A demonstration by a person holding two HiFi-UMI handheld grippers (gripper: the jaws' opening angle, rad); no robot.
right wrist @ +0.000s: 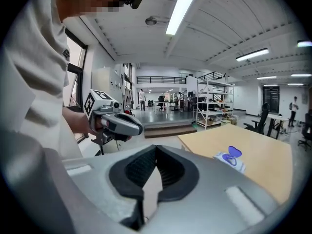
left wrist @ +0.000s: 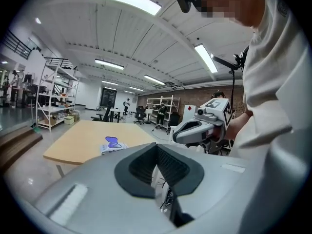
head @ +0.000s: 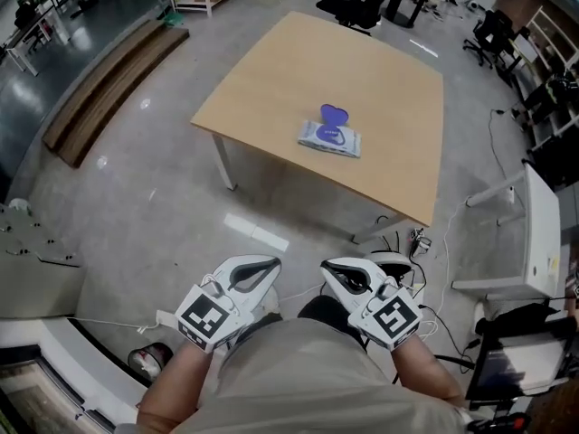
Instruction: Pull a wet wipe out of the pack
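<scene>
Lying flat on table [head: 271,80]: pack [head: 330,138], pale blue-white, purple lid flipped up | left gripper [head: 262,265], right gripper [head: 336,268]: jaw tips together, nothing held, low by torso, well apart from pack | gripper views only: shelves [left wrist: 56,99], ceiling lights [right wrist: 184,6] | head view only: floor cables [head: 425,242]

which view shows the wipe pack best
The head view: the pack lies whole on the table, seen from above, purple lid flipped up. Both gripper views catch it only small and far off, at a low angle.
</scene>
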